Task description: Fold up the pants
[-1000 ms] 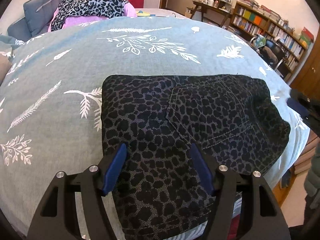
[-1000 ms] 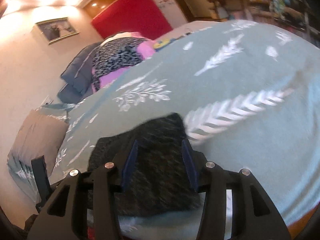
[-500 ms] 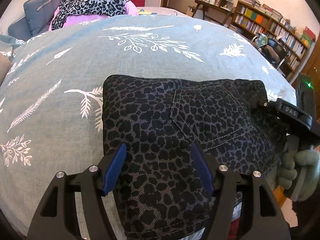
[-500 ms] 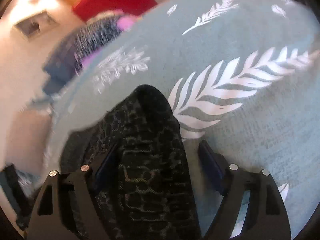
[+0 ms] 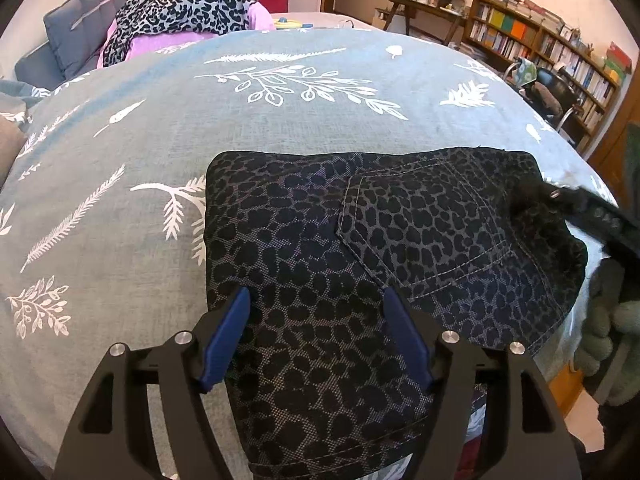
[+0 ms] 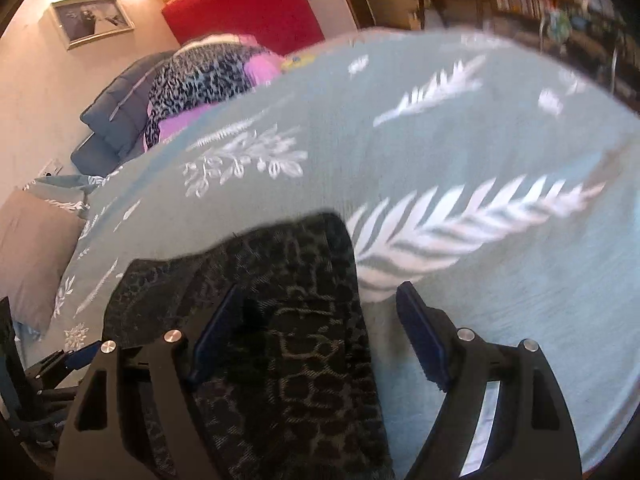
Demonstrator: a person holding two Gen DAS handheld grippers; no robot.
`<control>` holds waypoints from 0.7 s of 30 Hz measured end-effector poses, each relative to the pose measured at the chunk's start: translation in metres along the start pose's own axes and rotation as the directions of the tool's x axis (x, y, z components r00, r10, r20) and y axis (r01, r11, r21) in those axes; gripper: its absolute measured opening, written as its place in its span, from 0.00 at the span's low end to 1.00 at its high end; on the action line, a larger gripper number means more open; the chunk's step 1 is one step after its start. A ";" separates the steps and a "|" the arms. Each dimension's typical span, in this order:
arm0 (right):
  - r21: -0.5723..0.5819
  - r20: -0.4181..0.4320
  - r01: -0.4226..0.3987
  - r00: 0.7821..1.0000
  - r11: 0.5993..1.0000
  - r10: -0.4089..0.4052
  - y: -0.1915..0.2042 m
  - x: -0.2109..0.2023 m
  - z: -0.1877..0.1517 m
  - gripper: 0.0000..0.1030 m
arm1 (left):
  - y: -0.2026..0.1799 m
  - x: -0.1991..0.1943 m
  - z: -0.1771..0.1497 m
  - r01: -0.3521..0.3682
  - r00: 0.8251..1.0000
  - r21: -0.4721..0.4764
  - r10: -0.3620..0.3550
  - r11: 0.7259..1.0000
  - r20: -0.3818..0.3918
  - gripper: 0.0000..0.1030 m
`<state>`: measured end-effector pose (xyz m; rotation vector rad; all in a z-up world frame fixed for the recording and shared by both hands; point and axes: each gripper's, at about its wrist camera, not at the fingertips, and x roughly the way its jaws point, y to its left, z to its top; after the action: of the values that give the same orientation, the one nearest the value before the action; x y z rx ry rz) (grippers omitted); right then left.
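Your left gripper stands wide over the near part of the folded black-and-grey leopard-print denim pants, blue pads apart with fabric lying between them, not pinched. Ahead of it the back pocket faces up, and beyond spreads the grey-blue bed cover with white leaf prints. Your right gripper has just opened its jaws wide and straddles the pants' right-hand edge, its left pad over cloth, its right pad over the bed cover. Far ahead lies a pile of leopard and pink clothes.
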<state>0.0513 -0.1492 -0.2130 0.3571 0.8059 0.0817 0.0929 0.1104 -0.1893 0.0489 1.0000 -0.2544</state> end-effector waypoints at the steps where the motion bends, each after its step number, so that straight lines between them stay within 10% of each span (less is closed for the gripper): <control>1: -0.010 0.018 0.001 1.000 1.000 -0.001 0.002 -0.006 0.002 0.78 | 0.000 0.000 0.000 -0.001 1.000 0.000 0.001 1.000 -0.001 0.67; 12: -0.169 0.008 -0.213 0.976 0.962 0.218 0.047 -0.041 -0.013 0.77 | -0.004 0.001 -0.001 -0.026 1.000 0.012 0.026 1.000 -0.004 0.67; 21: -0.164 -0.074 -0.214 0.976 0.963 0.205 0.032 -0.004 -0.043 0.74 | -0.005 0.002 -0.005 -0.026 1.000 0.026 0.026 0.999 -0.002 0.70</control>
<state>0.0192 -0.1084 -0.2269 0.2770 0.8084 0.3587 0.0888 0.1058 -0.1930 0.0859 0.9981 -0.2434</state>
